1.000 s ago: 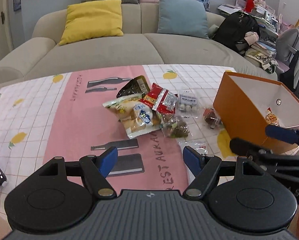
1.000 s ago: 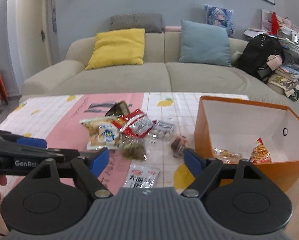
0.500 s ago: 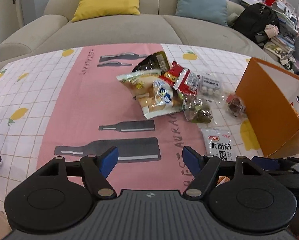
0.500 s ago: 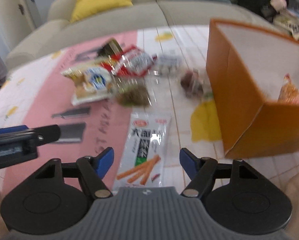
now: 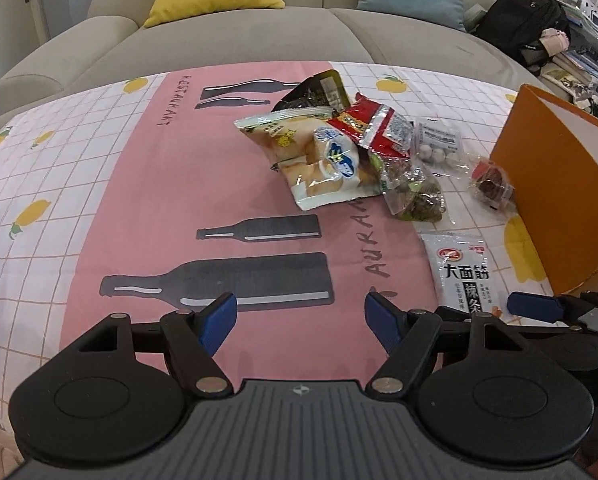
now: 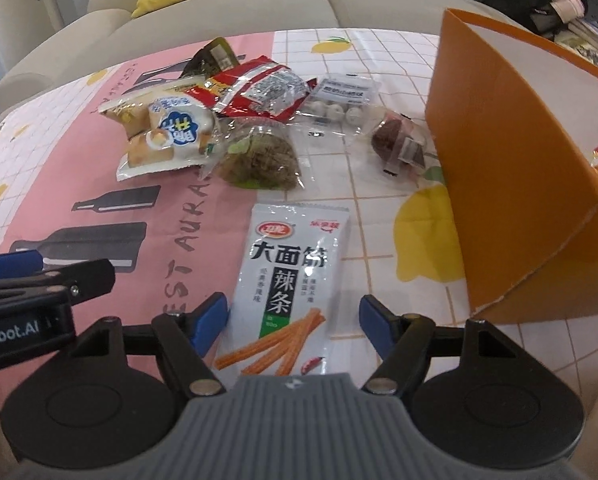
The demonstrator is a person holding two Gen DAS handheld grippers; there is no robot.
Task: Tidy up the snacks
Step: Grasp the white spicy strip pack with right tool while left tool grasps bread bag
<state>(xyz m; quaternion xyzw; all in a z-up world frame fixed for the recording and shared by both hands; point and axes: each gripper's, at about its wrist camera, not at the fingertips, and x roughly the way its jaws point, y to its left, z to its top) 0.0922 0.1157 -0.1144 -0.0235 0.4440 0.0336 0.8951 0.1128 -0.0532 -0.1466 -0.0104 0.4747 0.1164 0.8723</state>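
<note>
- On the table [image 6: 379, 216], covered by a pink and white checked cloth, a flat white spicy-stick snack packet [image 6: 289, 272] lies beside the orange cardboard box [image 6: 511, 168].
- Right tongs [image 6: 293, 320]: open, blue pads either side of the packet's near end, not pressing it; jaws have just been closing.
- Left tongs [image 5: 301, 318]: open, empty, over the cloth.
- Remaining snack bags [image 5: 339, 152] piled mid-table.

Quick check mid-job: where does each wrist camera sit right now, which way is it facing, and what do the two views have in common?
Left wrist: on the left gripper, angled down at the tablecloth; own open fingers show, with the right gripper's fingertip at right.
Right wrist: on the right gripper, angled down over the white spicy-strip packet; own open fingers show, the left gripper at left.
Shared: that packet, the snack pile, the orange box, the sofa.
</note>
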